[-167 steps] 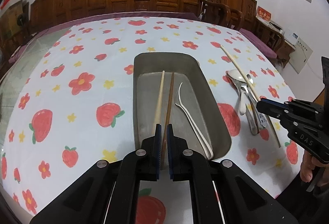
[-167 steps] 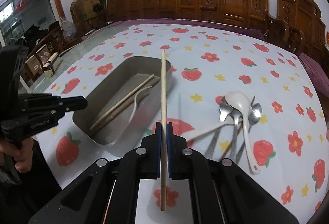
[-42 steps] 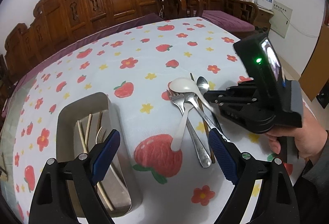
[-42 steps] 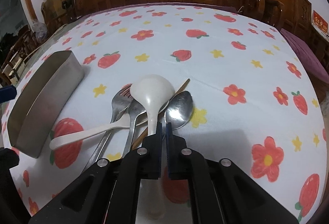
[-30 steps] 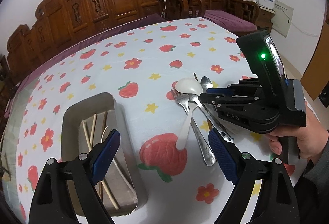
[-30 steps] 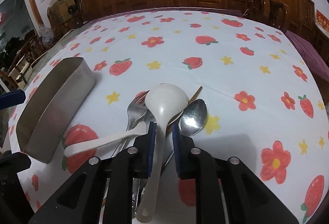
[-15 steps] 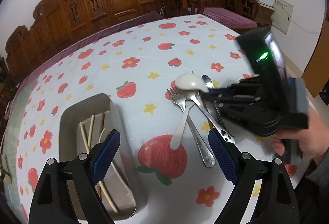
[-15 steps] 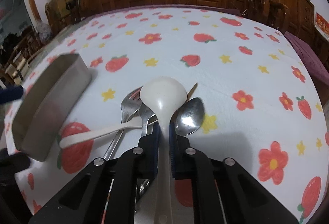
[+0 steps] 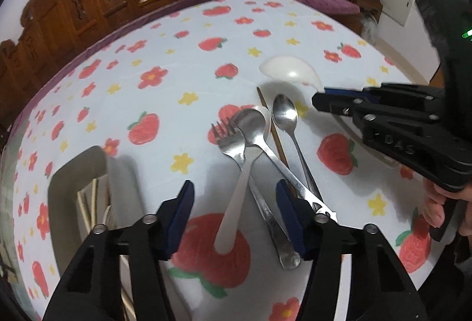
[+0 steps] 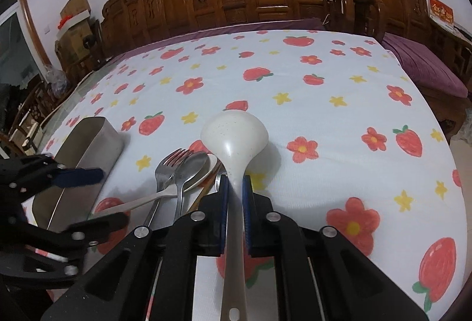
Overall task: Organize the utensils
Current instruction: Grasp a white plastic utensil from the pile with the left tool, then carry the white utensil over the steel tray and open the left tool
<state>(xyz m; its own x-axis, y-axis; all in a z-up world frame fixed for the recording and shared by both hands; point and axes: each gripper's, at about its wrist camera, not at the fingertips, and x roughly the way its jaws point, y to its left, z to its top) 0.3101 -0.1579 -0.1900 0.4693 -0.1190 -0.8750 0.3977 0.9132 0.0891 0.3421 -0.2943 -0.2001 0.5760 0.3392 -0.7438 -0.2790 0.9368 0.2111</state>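
White ladle (image 10: 234, 135) clamped by handle in right tool (image 10: 235, 197), bowl lifted clear of bench (image 10: 339, 126). Left tool (image 9: 234, 211) closing, pads not touching; white spoon handle (image 9: 233, 211) and fork (image 9: 230, 138) between them. Steel tray (image 9: 73, 173) beside left.

- The right hand-held gripper (image 10: 234, 188) points forward and downward, its blue pads (image 10: 223, 197) clamped on the handle of the white ladle (image 10: 236, 138), whose bowl is lifted off the counter.
- The left hand-held gripper (image 9: 234, 213) tilts steeply down, jaws closing, pads (image 9: 181, 214) not yet touching anything.
- A person's hand (image 9: 439, 203) grips the right handle.
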